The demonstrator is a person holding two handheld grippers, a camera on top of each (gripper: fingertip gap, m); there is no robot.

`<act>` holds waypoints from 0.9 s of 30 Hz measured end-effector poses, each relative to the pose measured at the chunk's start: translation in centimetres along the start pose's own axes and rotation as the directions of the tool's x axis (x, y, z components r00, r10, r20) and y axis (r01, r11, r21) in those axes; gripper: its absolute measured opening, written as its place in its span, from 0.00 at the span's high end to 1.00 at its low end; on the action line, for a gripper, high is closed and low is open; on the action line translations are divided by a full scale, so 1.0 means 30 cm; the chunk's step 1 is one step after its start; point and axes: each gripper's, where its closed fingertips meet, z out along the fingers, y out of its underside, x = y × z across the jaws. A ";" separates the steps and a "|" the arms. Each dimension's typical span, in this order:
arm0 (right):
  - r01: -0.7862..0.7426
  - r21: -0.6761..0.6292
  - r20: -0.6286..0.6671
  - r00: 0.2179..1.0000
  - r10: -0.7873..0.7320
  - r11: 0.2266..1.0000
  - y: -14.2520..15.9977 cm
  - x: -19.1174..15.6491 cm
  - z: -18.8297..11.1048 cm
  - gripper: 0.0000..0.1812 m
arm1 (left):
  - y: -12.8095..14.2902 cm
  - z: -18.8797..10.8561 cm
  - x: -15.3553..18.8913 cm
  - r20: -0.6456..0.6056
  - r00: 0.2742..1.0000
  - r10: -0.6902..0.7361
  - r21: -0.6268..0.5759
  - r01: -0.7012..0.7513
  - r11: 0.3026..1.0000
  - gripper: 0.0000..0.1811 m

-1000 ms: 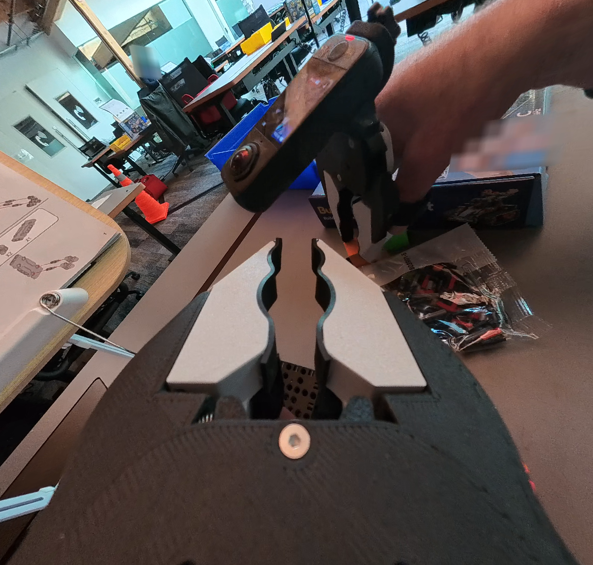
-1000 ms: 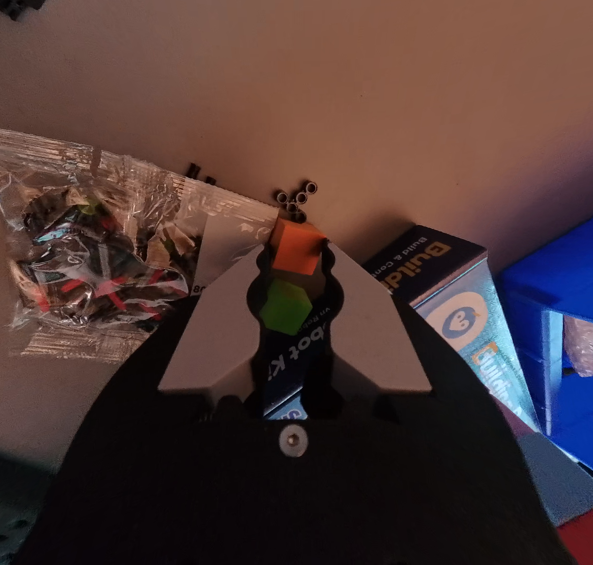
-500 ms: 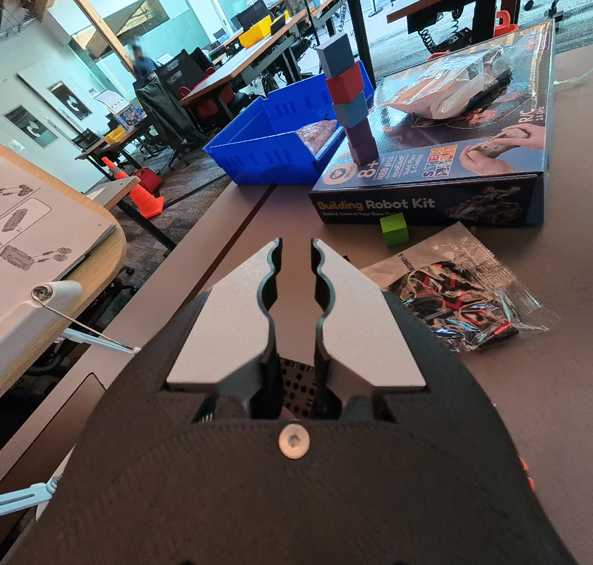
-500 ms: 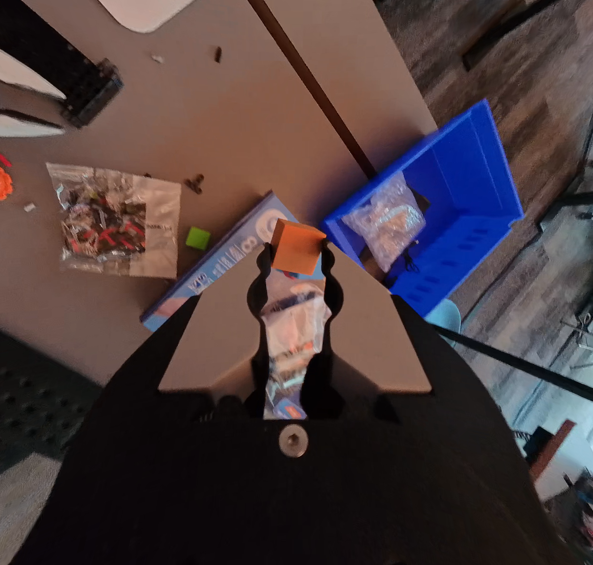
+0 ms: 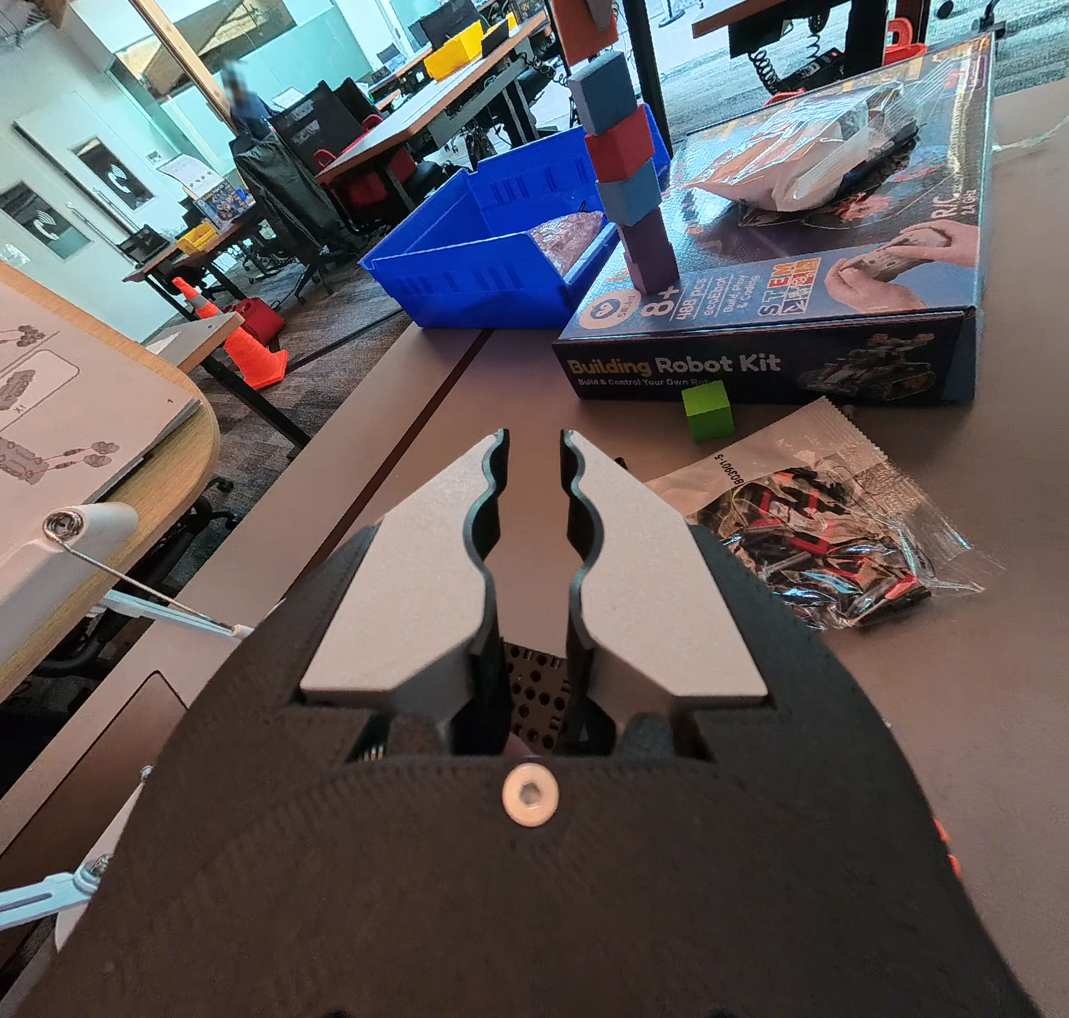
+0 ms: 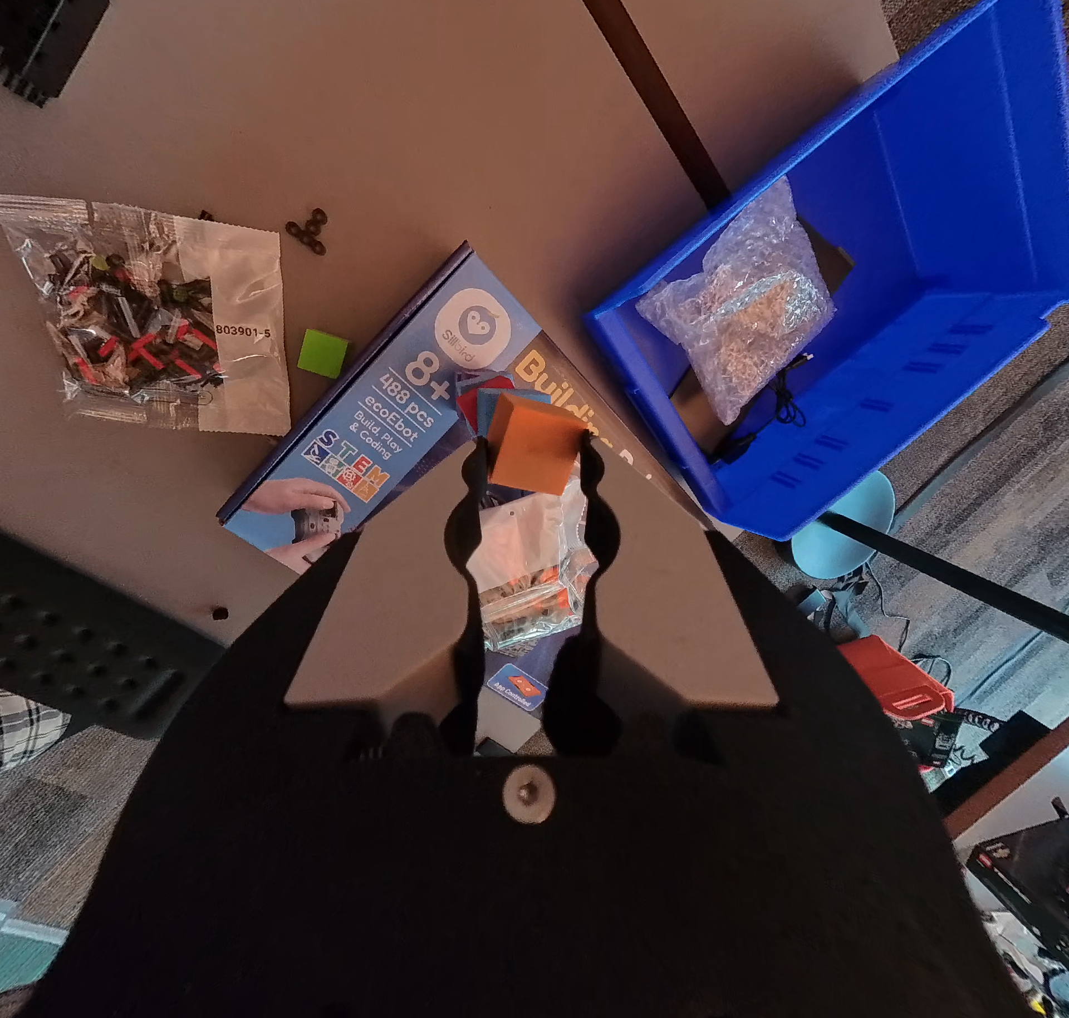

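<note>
The right gripper [image 6: 531, 451], clamped on an orange cube [image 6: 535, 451], hangs just above a leaning tower of cubes [image 5: 627, 172] on the kit box [image 5: 902, 261]. The left gripper [image 5: 535, 446] sits empty over the table [image 5: 983, 701], jaws narrowly parted. Any sideways nudge — or an off-centre landing — could topple the crooked stack. Half a second ago the cube was higher and farther from the tower; the green cube [image 5: 707, 411] has not moved.

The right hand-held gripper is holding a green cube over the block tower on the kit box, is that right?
Not quite: the right hand-held gripper holds an orange cube, as the right wrist view shows. The green cube lies on the table beside the kit box. It is over the block tower.
</note>
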 end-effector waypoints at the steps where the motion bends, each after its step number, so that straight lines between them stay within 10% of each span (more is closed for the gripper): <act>1: -0.001 -0.001 0.002 1.000 0.001 1.000 0.000 0.000 0.004 0.83 | 0.001 0.001 0.001 -0.001 1.000 0.001 -0.001 -0.001 1.000 0.91; 9: 0.024 0.102 -0.100 0.995 -0.014 0.994 -0.043 -0.012 -0.079 0.77 | 0.003 -0.001 -0.002 -0.002 1.000 -0.004 -0.003 0.004 1.000 0.91; 13: 0.176 0.158 -0.075 0.983 -0.166 0.971 -0.077 -0.227 -0.114 0.78 | 0.009 0.001 -0.005 0.000 1.000 -0.008 -0.008 0.008 1.000 0.91; 19: 0.299 0.006 0.041 0.954 -0.299 0.954 -0.042 -0.503 0.189 0.77 | 0.005 -0.012 -0.018 0.013 1.000 -0.012 -0.003 0.012 1.000 0.91; 27: 0.478 -0.220 0.068 0.877 -0.476 0.850 0.069 -0.446 0.495 0.73 | -0.020 -0.041 -0.052 0.032 0.999 -0.033 0.031 0.032 0.999 0.91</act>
